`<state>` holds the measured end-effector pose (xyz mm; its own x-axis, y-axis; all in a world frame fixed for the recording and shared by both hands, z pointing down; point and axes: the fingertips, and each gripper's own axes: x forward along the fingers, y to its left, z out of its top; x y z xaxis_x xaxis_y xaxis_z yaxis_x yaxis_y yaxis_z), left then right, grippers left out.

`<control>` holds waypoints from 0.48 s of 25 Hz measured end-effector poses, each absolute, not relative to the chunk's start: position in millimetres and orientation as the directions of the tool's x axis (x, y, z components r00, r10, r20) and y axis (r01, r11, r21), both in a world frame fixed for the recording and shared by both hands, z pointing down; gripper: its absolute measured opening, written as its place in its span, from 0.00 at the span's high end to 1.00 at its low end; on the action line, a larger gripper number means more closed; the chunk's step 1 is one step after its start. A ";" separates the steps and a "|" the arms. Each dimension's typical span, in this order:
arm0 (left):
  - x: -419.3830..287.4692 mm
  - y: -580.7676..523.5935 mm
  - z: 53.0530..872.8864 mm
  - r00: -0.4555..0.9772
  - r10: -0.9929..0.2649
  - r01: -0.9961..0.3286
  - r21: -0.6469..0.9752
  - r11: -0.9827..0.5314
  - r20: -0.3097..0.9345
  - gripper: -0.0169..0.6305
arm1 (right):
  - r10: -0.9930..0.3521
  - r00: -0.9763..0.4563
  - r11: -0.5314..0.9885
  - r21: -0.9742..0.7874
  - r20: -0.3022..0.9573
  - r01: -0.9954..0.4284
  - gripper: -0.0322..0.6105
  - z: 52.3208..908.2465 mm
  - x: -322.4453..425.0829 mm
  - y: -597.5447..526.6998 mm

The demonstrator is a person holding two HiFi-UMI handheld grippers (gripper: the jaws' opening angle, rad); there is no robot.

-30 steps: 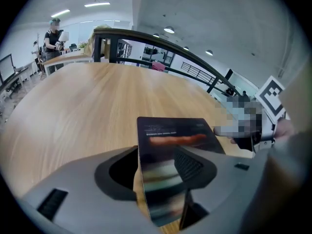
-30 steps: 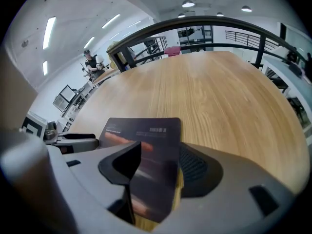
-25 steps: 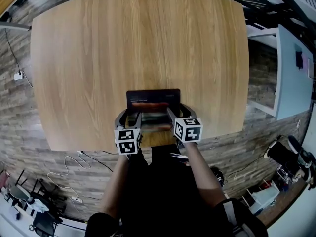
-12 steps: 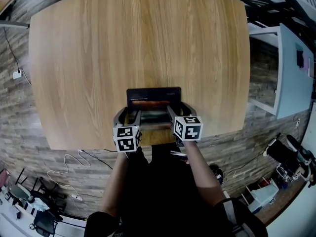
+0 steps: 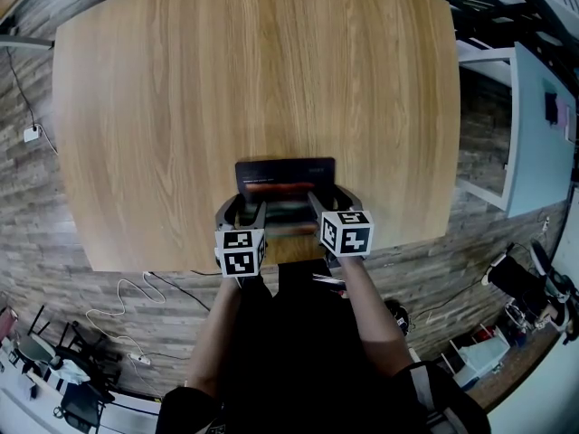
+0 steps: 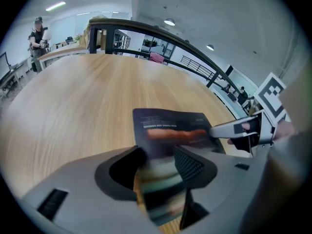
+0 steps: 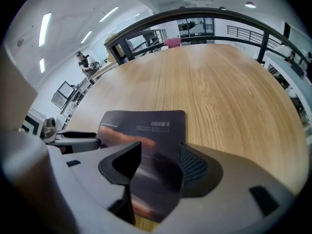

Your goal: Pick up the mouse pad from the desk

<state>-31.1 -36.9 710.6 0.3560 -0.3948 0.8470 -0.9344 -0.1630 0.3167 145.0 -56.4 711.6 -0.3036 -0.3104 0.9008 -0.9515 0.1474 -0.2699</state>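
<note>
Because the left claw [image 6: 158, 152] and right claw [image 7: 160, 149] both stand spread over the mouse pad [image 5: 285, 172], which lies at the near edge of the counter [image 5: 253, 70], slide it past that edge before pinching.

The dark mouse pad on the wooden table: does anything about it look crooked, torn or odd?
Nothing stands out. The dark rectangular mouse pad lies square to the pale wooden table, with no visible damage. Its near end runs between the spread jaws of the left gripper and right gripper.
</note>
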 end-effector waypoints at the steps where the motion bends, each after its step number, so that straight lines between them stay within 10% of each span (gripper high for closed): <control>1: -32.3 -37.2 710.5 0.357 -0.395 -0.934 0.321 -0.156 0.847 0.62 | -0.314 -0.294 0.138 -0.263 0.903 -0.955 0.59 711.2 149.2 -56.8; 12: -33.5 -37.6 709.6 0.370 -0.387 -0.929 0.337 -0.154 0.845 0.62 | -0.348 -0.245 0.099 -0.224 0.905 -0.970 0.59 706.4 171.5 -59.2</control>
<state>-33.5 -37.6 709.6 0.3704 -0.3867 0.8446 -0.9289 -0.1539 0.3369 171.5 -59.2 706.4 -0.2446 -0.3484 0.9049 -0.9696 0.0986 -0.2241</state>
